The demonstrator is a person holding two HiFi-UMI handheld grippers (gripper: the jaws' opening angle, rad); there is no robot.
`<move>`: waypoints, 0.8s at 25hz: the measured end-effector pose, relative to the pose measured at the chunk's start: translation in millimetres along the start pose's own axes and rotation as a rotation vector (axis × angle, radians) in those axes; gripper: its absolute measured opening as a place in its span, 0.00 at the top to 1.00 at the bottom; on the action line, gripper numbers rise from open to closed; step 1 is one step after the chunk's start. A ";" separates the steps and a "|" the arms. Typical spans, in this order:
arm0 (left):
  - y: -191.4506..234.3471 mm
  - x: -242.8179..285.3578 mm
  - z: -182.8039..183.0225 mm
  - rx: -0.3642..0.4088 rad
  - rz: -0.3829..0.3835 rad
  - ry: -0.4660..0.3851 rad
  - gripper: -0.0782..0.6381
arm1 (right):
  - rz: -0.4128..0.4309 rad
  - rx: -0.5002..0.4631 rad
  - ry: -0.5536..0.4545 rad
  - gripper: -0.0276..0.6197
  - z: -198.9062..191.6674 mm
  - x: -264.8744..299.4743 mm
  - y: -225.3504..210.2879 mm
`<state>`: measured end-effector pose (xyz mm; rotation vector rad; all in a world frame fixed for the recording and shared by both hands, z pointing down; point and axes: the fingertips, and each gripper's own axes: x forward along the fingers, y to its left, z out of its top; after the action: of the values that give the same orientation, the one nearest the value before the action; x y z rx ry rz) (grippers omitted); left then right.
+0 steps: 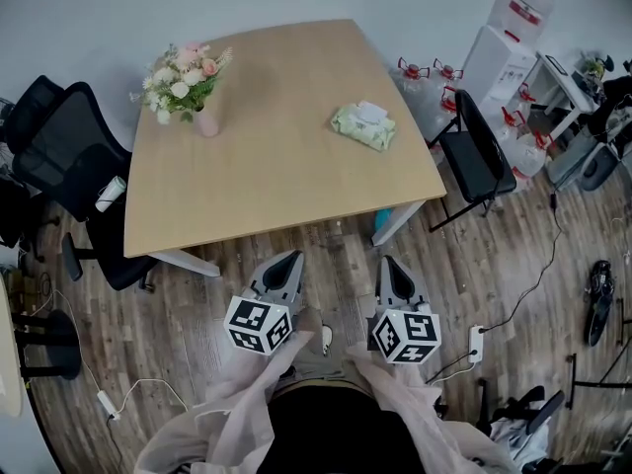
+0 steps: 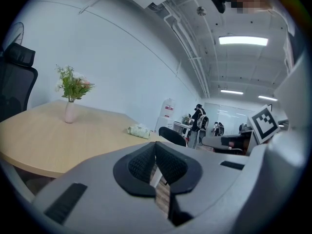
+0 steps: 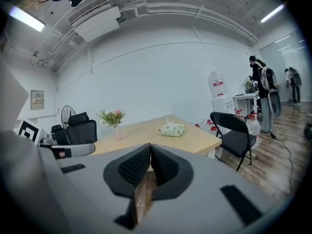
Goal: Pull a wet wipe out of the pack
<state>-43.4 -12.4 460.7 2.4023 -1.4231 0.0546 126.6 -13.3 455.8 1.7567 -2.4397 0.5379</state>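
A pale green wet wipe pack point(image 1: 364, 124) lies on the right part of the light wooden table point(image 1: 276, 156), a white wipe sticking up from its top. The pack shows small in the left gripper view point(image 2: 139, 130) and in the right gripper view point(image 3: 172, 129). My left gripper point(image 1: 293, 258) and right gripper point(image 1: 387, 262) hang side by side over the floor, short of the table's near edge and far from the pack. Both are shut, pads touching at the tips, with nothing between them.
A pink vase of flowers point(image 1: 188, 87) stands at the table's far left. Black office chairs point(image 1: 69, 156) sit left of the table, a black folding chair point(image 1: 474, 156) right of it. Water bottles and a dispenser point(image 1: 499, 52) stand at the back right. Cables and a power strip point(image 1: 475, 344) lie on the wooden floor.
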 end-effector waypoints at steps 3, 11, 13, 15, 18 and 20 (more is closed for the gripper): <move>-0.5 -0.6 -3.4 -0.004 0.005 0.009 0.88 | -0.001 0.006 0.005 0.94 -3.0 -1.8 -2.1; 2.8 5.8 -6.0 -0.003 0.007 0.030 0.88 | -0.014 0.023 0.019 0.94 -7.9 0.1 -7.6; 4.3 11.6 -3.5 0.002 0.003 0.028 0.87 | -0.017 0.025 0.016 0.94 -5.9 4.6 -9.9; 4.2 19.1 -2.5 0.005 -0.007 0.031 0.88 | -0.019 0.025 0.015 0.94 -4.4 10.4 -12.5; 5.5 31.1 -1.3 0.004 -0.021 0.037 0.88 | -0.016 0.022 0.021 0.94 -1.9 21.1 -14.6; 9.2 40.3 1.8 0.001 -0.023 0.038 0.88 | -0.016 0.019 0.021 0.94 2.0 29.4 -17.1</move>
<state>-31.6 -51.0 469.9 2.4052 -1.3783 0.0943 132.9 -45.2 465.9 1.7673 -2.4120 0.5767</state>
